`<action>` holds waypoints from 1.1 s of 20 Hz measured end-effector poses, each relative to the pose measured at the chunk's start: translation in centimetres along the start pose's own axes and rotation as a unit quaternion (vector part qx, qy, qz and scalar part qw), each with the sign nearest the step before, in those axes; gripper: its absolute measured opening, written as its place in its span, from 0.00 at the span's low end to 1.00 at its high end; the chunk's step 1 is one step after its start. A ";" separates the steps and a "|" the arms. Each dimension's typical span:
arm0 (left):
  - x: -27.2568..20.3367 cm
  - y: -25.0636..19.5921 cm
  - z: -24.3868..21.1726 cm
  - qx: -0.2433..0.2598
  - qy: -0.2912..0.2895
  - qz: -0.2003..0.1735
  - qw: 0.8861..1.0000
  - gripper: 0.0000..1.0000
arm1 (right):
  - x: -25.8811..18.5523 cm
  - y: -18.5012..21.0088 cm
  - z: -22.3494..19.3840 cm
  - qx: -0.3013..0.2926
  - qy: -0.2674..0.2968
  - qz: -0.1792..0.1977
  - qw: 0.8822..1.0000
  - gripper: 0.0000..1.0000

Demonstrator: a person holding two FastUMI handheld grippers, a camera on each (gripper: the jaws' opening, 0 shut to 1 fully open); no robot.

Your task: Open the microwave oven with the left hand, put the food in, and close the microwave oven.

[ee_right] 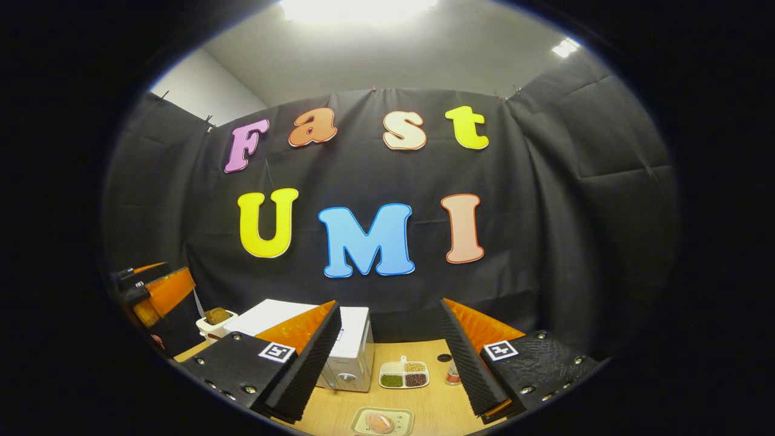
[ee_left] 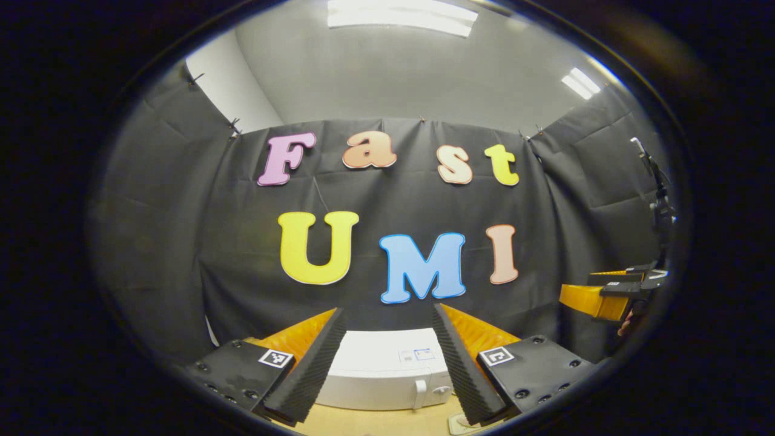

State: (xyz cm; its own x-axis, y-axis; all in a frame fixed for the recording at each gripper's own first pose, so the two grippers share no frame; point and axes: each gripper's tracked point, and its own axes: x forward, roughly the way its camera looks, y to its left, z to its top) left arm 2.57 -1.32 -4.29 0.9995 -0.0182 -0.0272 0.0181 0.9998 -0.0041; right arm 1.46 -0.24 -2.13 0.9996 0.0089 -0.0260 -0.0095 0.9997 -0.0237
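In the left gripper view, the left gripper (ee_left: 387, 369) hangs with its fingers spread wide and nothing between them — the white microwave (ee_left: 381, 369) sits straight ahead, door closed, on the wooden table (ee_left: 375, 422). In the right gripper view, the right gripper (ee_right: 387, 369) is likewise spread and empty. Just below and ahead lies the food (ee_right: 379, 422) on a small plate (ee_right: 382, 422) — beyond it a divided dish (ee_right: 404, 374), with the microwave ahead to the left.
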 end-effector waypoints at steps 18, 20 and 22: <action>8.3 -3.3 -23.8 -0.007 0.082 -0.020 0.996 0.94 | -0.2 -1.9 -4.5 0.015 0.046 0.000 0.999 0.97; 9.3 -3.8 -27.5 0.003 0.106 -0.023 0.994 0.94 | -0.5 -2.5 -4.9 0.009 0.051 -0.008 0.999 0.97; 10.1 -4.3 -30.5 0.016 0.131 -0.031 0.991 0.94 | -0.8 -3.2 -5.3 0.006 0.056 -0.019 0.998 0.97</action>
State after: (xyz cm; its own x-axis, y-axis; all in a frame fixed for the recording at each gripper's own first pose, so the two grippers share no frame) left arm 11.72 -5.90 -35.02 0.9550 -0.0762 -0.2867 0.0845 0.9963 0.0167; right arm 0.57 -3.54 -7.34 0.9901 -0.0302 -0.1374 0.0285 0.9995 -0.0145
